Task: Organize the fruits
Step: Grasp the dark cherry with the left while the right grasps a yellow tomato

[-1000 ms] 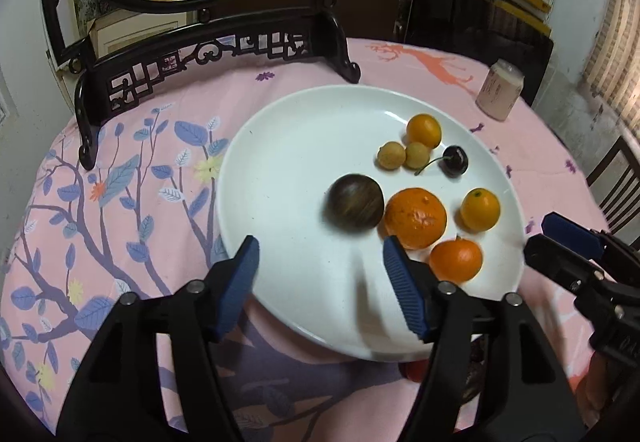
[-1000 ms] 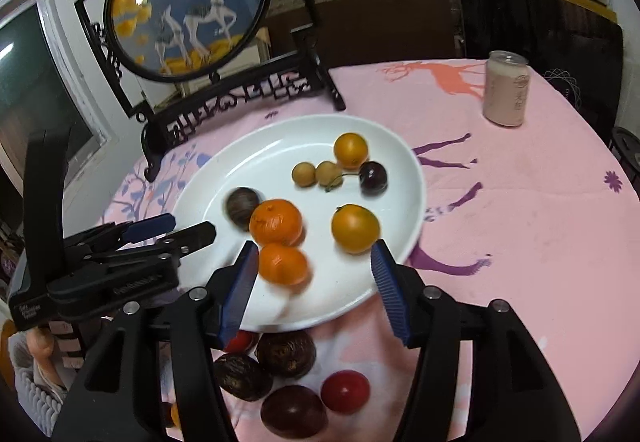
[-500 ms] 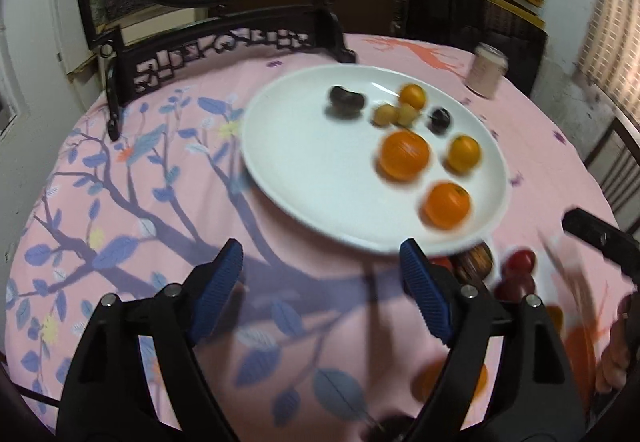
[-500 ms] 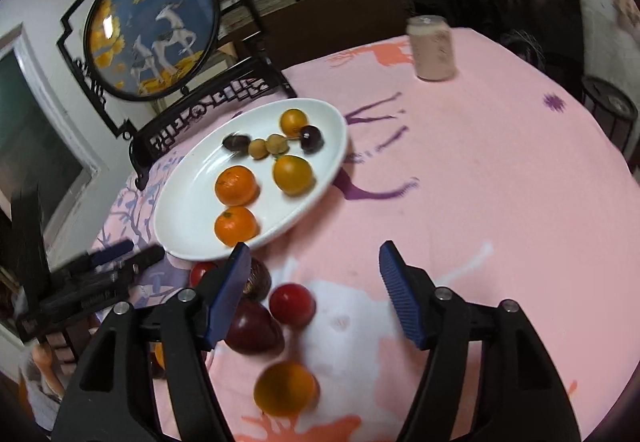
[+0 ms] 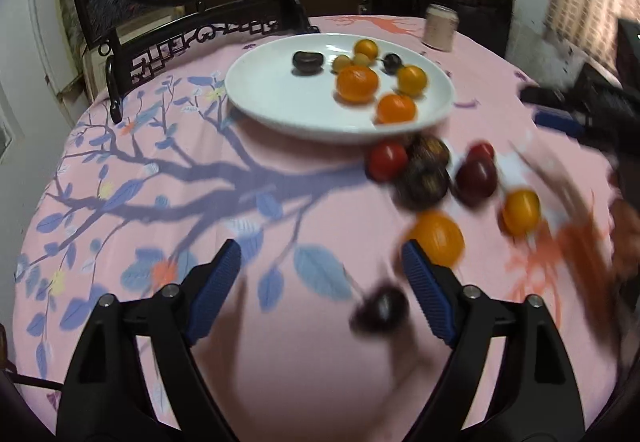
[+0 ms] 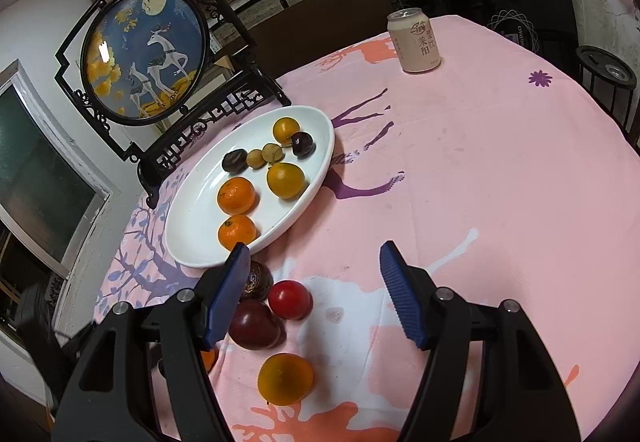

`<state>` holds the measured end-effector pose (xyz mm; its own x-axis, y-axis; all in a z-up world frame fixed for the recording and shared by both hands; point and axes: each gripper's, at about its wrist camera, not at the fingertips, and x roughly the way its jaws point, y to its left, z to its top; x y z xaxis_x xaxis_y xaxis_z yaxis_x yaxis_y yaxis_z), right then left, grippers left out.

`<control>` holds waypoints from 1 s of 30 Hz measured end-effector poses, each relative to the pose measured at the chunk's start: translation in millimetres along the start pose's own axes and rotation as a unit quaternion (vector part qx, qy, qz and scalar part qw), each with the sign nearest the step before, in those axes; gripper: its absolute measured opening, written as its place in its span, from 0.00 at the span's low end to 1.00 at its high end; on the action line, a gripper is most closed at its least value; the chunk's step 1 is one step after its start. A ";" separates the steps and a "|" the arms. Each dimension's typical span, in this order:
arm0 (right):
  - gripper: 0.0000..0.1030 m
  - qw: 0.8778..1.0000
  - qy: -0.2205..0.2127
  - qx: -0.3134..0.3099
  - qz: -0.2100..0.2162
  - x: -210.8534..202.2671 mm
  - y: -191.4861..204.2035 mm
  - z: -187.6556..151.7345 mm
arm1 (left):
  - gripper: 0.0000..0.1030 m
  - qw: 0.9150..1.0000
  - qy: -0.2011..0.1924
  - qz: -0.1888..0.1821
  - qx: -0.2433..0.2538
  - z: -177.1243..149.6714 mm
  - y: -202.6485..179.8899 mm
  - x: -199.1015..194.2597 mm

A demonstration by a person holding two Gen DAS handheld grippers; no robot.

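In the left wrist view, a round desk (image 5: 120,178) covered by a pink cloth printed with blue leaves is seen, with a black carved wooden screen stand (image 5: 188,38) at its far edge. A white oval ceramic plate (image 5: 272,98) carries oranges, small yellow fruits and dark ones. Loose red, dark and orange fruits lie blurred just beside the plate's near rim. The left hand-held gripper (image 5: 320,278) is held released, nothing between its blue pads; a blurred dark cherry (image 5: 380,308) lies near its right pad, an orange fruit (image 5: 436,238) just beyond.

In the right wrist view, the right hand-held gripper (image 6: 312,290) is spread wide and empty. A red tomato (image 6: 290,299) and a dark plum (image 6: 254,325) lie near its left pad. A beige drink can (image 6: 416,42) printed with Chinese characters stands far off.
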<state>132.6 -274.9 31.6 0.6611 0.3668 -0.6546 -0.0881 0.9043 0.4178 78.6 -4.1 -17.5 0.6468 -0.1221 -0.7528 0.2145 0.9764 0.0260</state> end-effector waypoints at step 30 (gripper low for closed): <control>0.66 0.998 0.056 -0.023 0.013 -6.6 3.5 -48.7 | 0.30 0.999 0.030 -0.024 0.017 -7.4 -9.2 9.5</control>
<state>91.6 -263.5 6.7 0.5713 0.4096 -0.7113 -0.1390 0.9023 0.4080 77.3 -12.9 -29.8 0.5907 -0.1571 -0.7914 0.2697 0.9629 0.0102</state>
